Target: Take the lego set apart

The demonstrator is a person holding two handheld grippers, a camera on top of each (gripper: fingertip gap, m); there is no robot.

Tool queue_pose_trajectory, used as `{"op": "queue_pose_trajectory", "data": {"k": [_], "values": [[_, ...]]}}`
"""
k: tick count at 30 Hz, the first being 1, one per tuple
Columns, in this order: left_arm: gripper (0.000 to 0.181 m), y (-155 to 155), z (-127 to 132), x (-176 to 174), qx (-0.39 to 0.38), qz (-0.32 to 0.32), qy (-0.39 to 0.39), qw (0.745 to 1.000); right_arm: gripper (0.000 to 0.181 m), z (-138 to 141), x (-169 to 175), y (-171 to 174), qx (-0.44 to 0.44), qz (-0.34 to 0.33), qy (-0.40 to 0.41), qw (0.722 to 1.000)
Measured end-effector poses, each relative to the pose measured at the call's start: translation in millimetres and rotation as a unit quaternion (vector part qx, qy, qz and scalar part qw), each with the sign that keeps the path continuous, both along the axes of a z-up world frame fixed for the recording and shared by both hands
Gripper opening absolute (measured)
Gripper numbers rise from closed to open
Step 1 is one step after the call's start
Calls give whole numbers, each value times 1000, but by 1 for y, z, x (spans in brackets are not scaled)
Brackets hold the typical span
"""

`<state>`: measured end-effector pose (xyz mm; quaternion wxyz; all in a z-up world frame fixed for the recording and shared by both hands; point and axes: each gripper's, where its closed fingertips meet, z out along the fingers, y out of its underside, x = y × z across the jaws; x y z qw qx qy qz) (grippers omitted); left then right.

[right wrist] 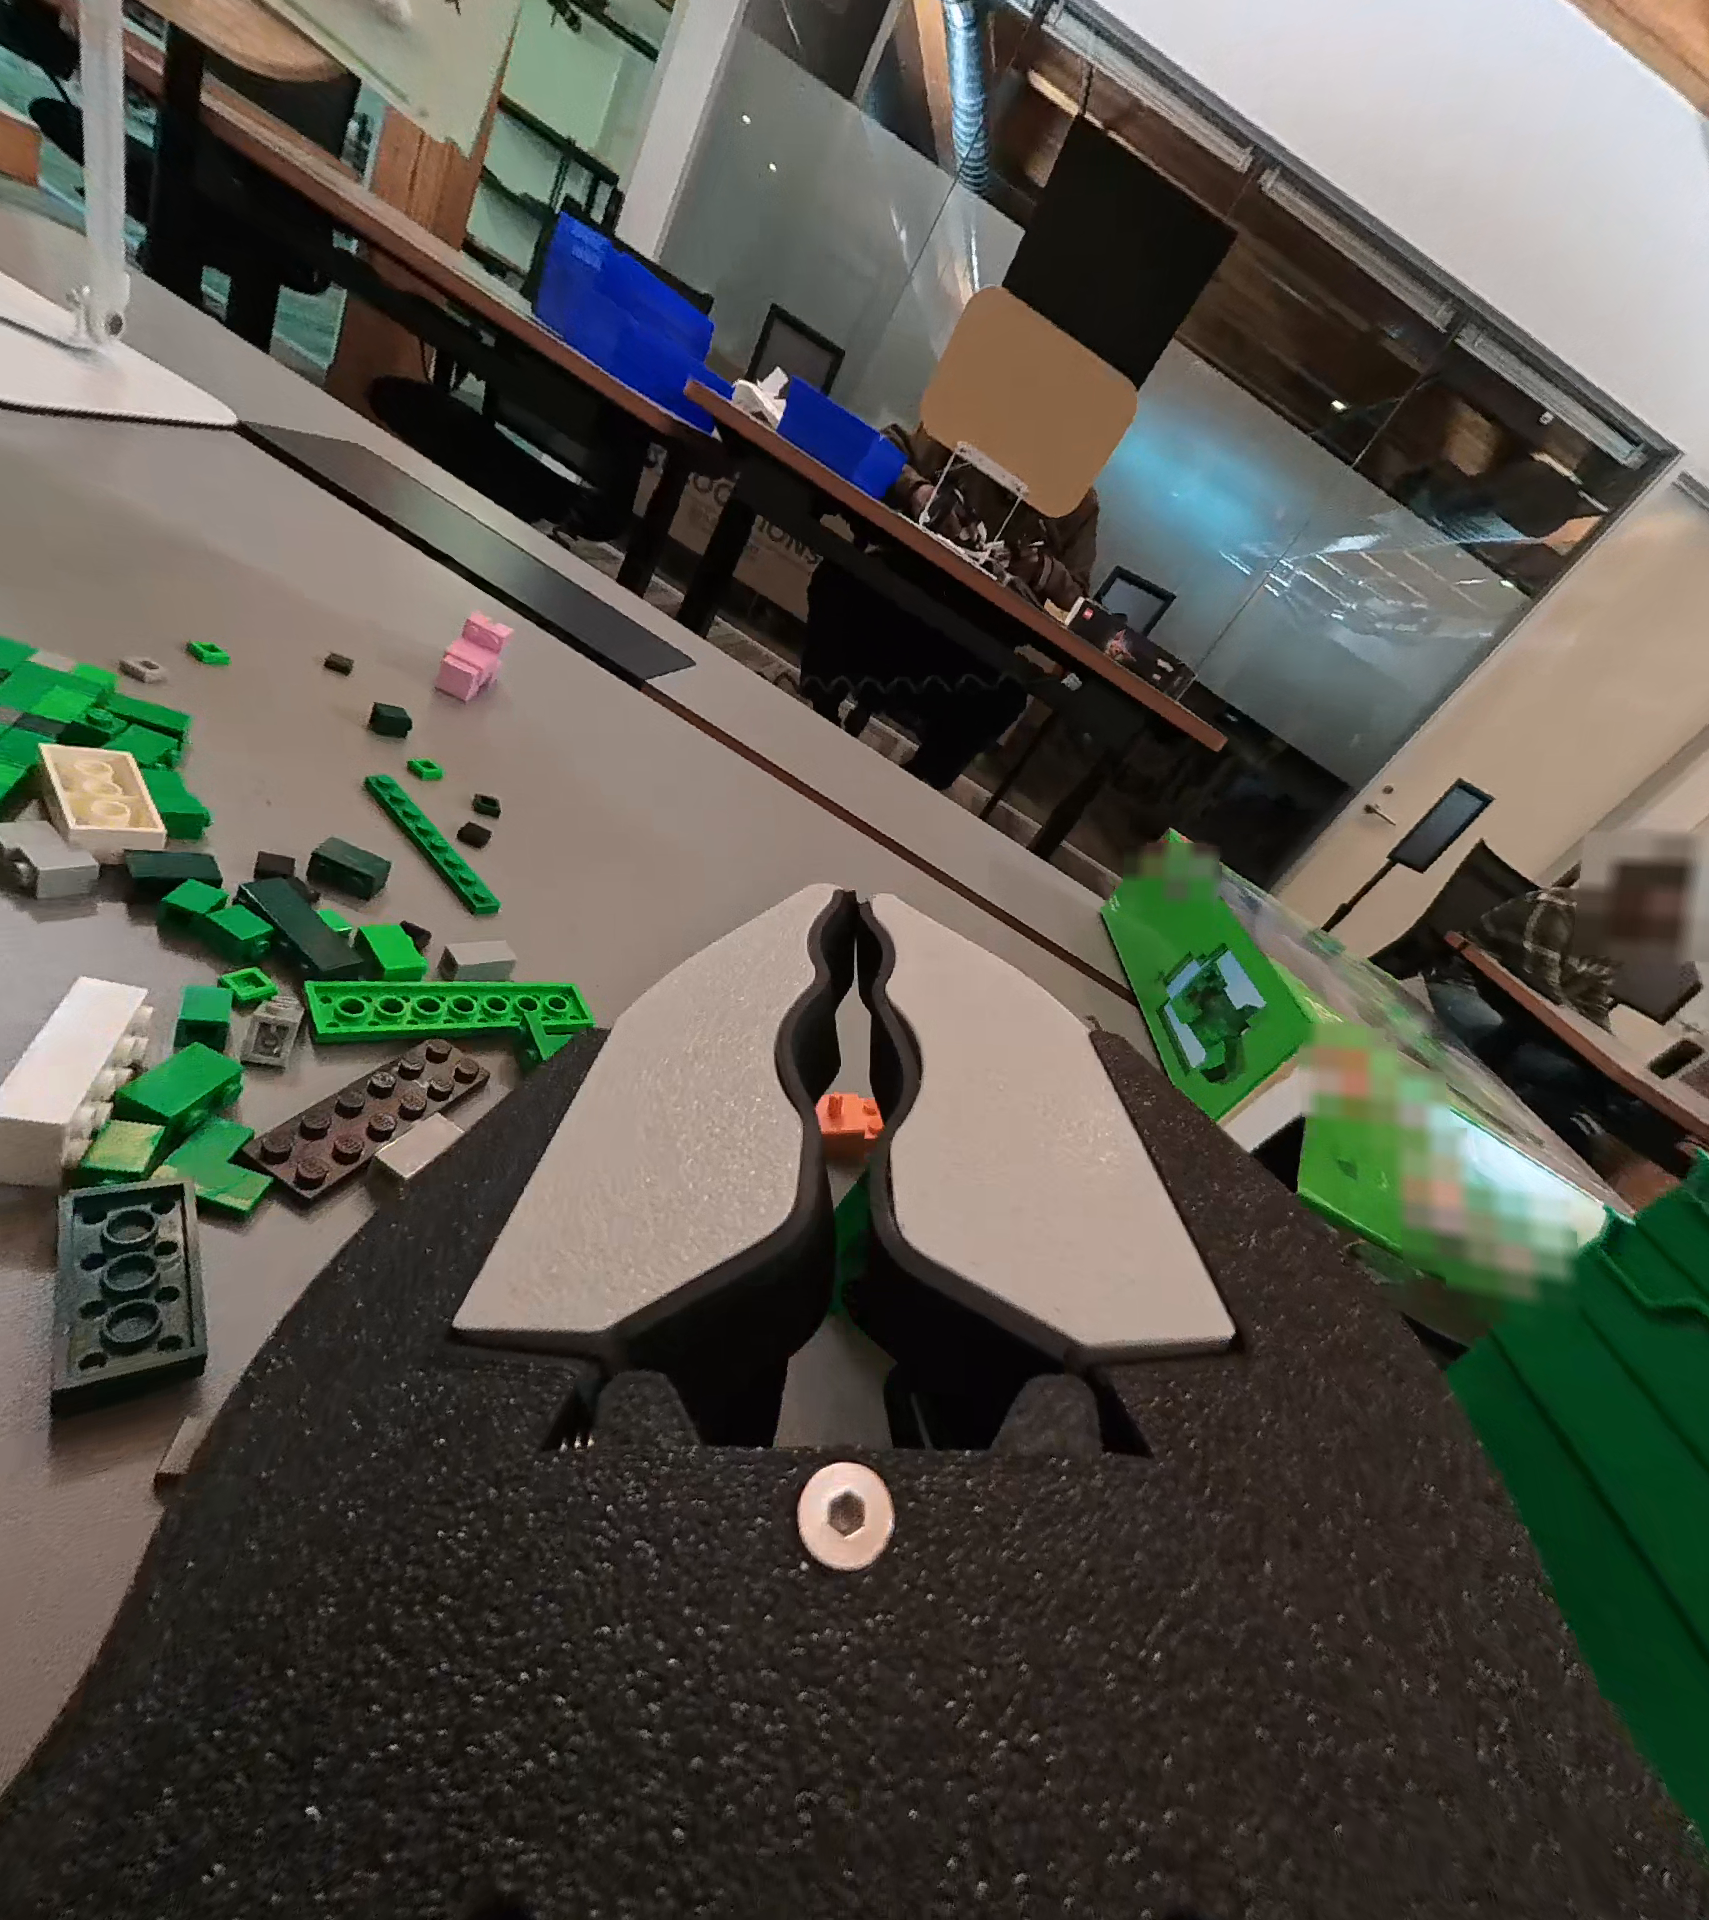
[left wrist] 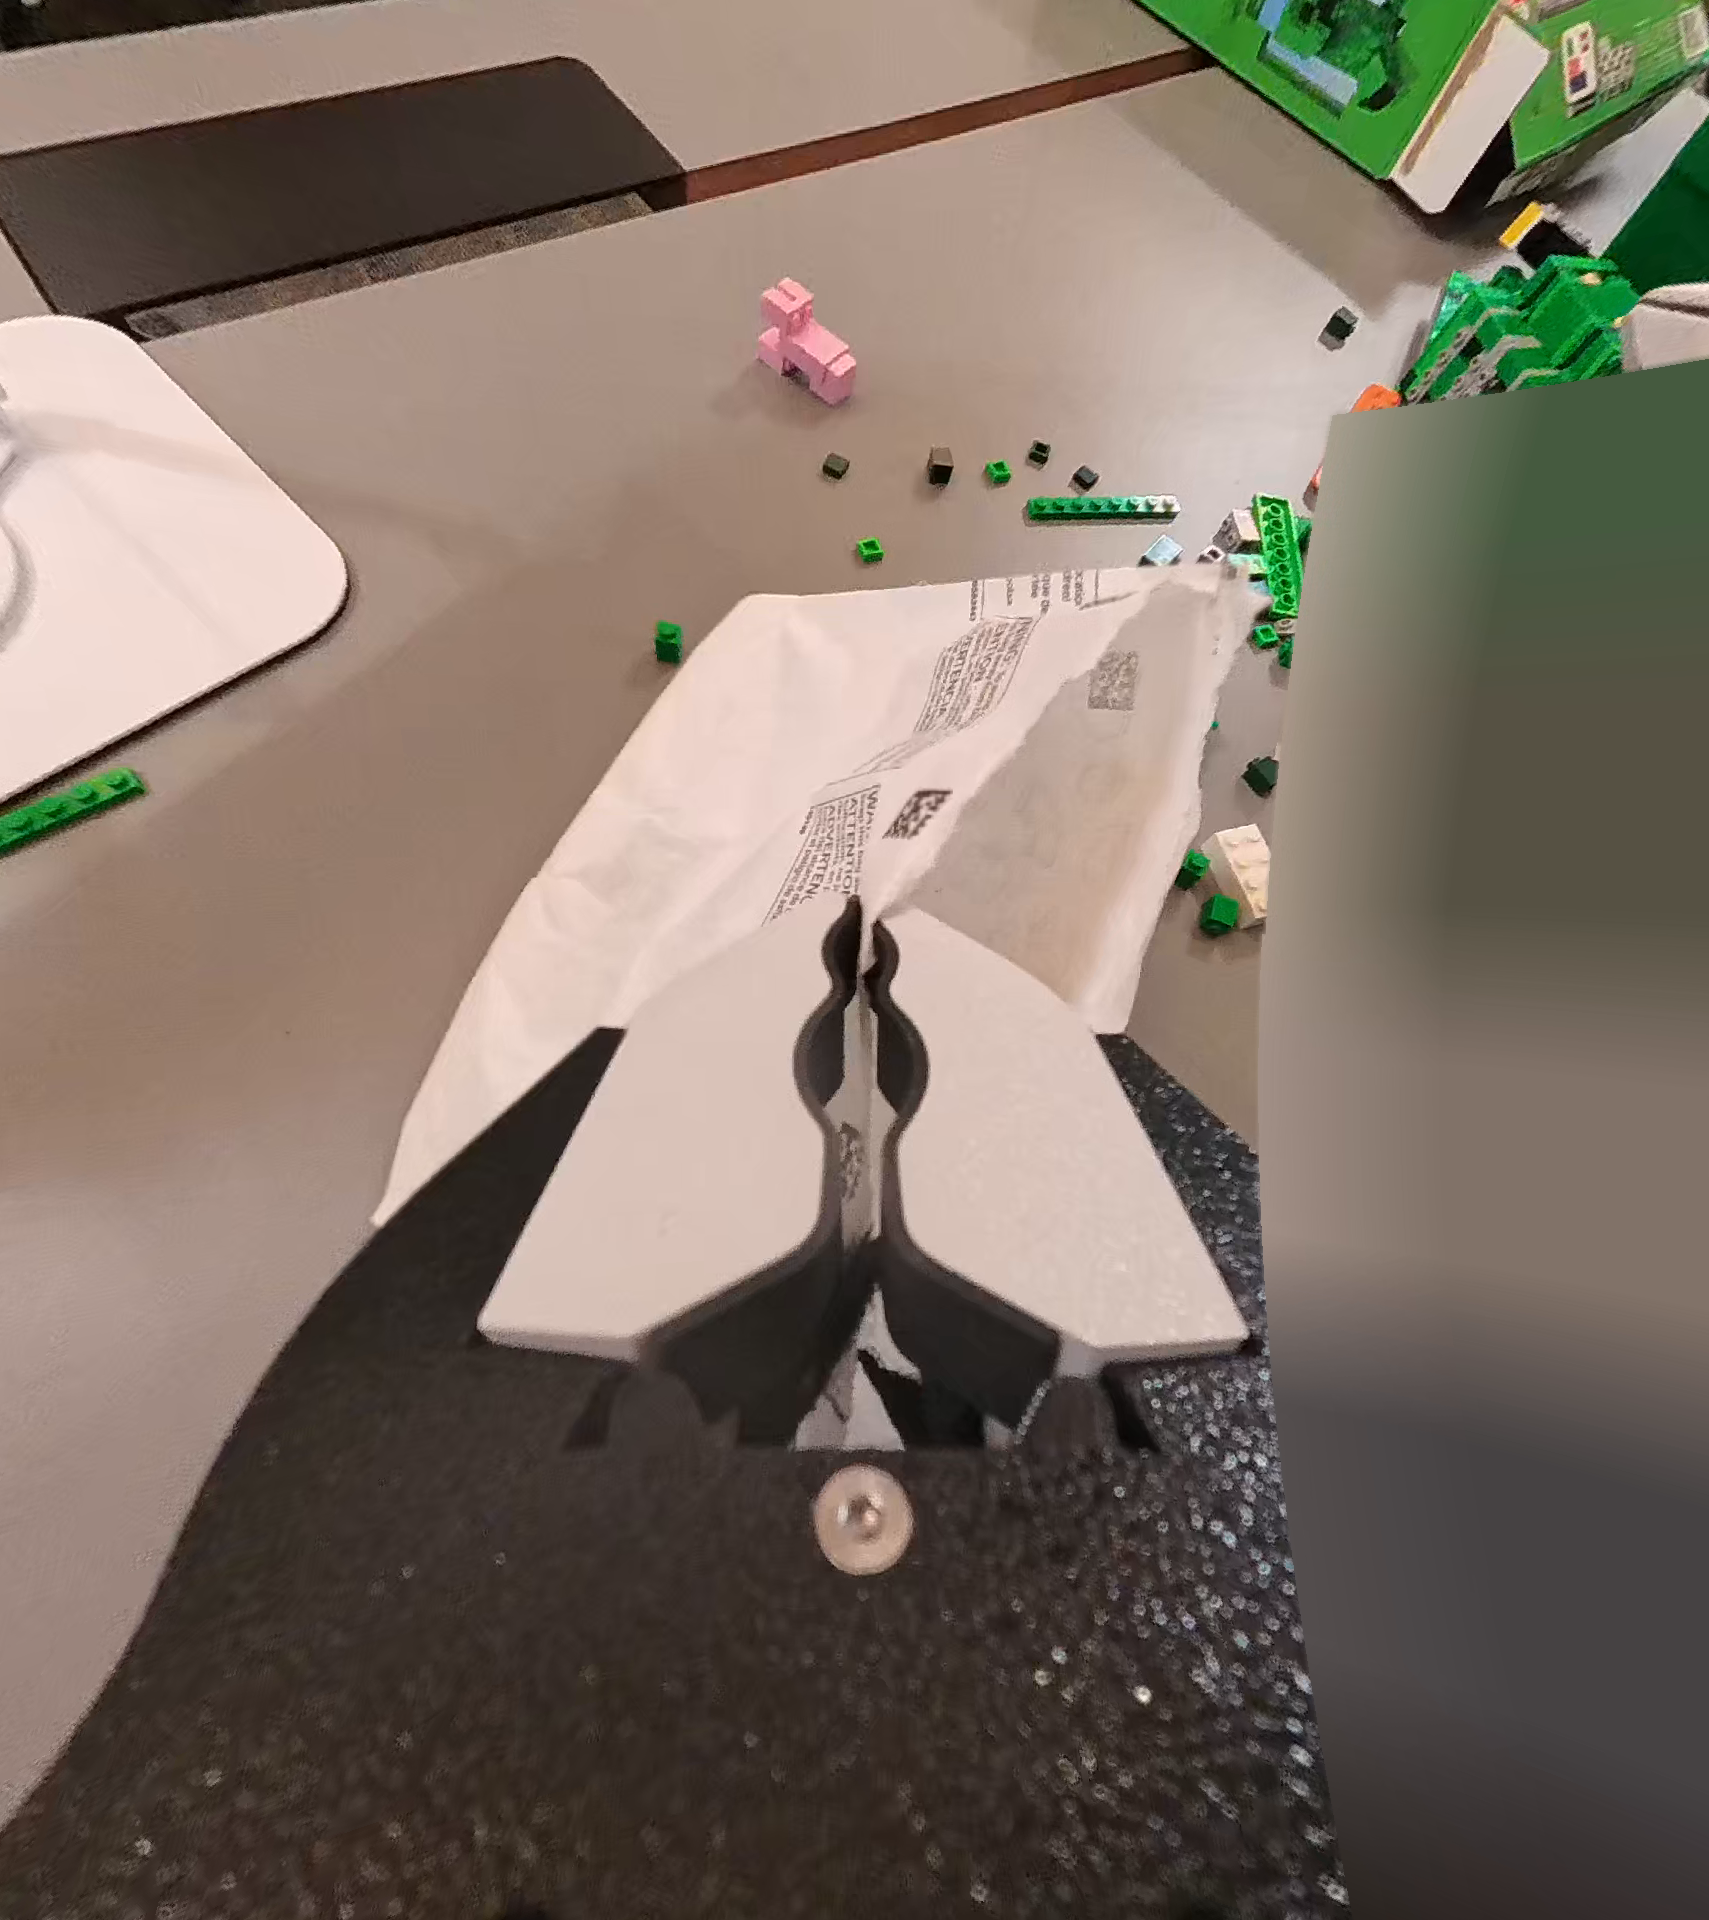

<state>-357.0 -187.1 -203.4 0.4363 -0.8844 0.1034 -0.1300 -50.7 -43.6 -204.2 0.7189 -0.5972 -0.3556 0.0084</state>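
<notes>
The left gripper (left wrist: 858,920) pinches the torn edge of a white paper bag (left wrist: 788,748) lying on the grey table (left wrist: 414,520), loose lego pieces (right wrist: 206,935) scattered beyond it, while the right gripper (right wrist: 855,914), closed on nothing, hovers near the table's far edge.

Left gripper (left wrist: 860,925) jaws clamped, right gripper (right wrist: 855,909) jaws closed — tips touching
</notes>
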Motion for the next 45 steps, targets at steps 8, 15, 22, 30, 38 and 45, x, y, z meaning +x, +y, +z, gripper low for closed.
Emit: {"op": "queue_pose_trajectory", "data": {"k": [8,15,22,30,38,45], "values": [[0,0,0,3,2,-4,4,1000,0,2,-1,-2,15,-3,-10,1000],[0,-2,11,-3,23,10,7,1000,0,16,-1,-11,56,3,3,998],[0,-5,14,-15,27,42,41,998,0,21,-4,-15,53,39,37,997],[0,-5,13,-13,17,46,58,997,0,0,-25,-24,-47,85,2,995],[0,-6,18,-5,25,35,60,997,0,-11,-47,-40,-92,146,-29,985],[0,-8,19,-6,27,33,52,998,0,-20,-49,-38,-84,127,-73,986]]}}
